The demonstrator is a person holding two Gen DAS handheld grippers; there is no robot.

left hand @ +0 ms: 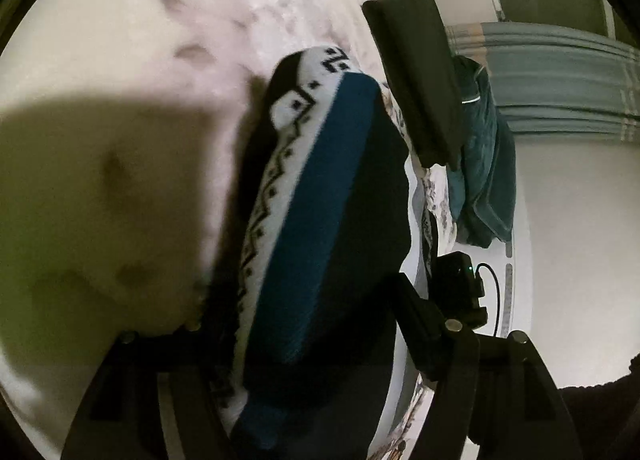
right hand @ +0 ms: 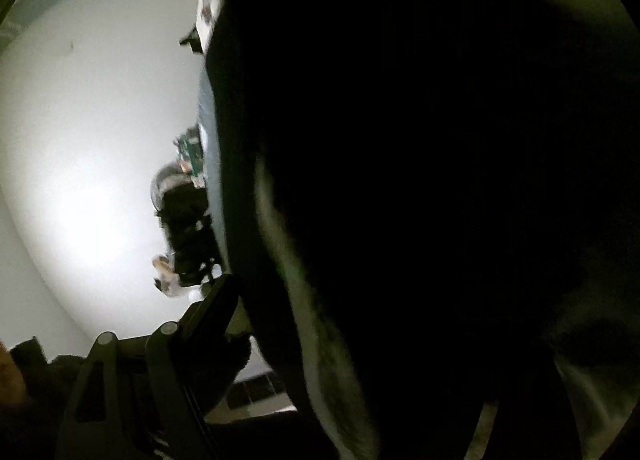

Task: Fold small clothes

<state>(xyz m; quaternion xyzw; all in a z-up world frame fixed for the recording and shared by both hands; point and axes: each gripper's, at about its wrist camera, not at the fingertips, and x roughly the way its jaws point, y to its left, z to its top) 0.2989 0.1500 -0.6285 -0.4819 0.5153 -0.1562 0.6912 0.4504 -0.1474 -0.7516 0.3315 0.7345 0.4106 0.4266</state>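
Observation:
A knitted garment, black and blue with a white zigzag-patterned band, hangs bunched between the fingers of my left gripper, which is shut on it just above a pale floral bedspread. In the right wrist view the same dark garment fills most of the frame close to the lens. My right gripper appears shut on the cloth; only its left finger shows, the other is hidden by fabric.
A folded dark garment and a teal towel-like cloth lie at the bed's far edge. A small black device with a cable sits near there. A striped blue curtain and white wall are behind.

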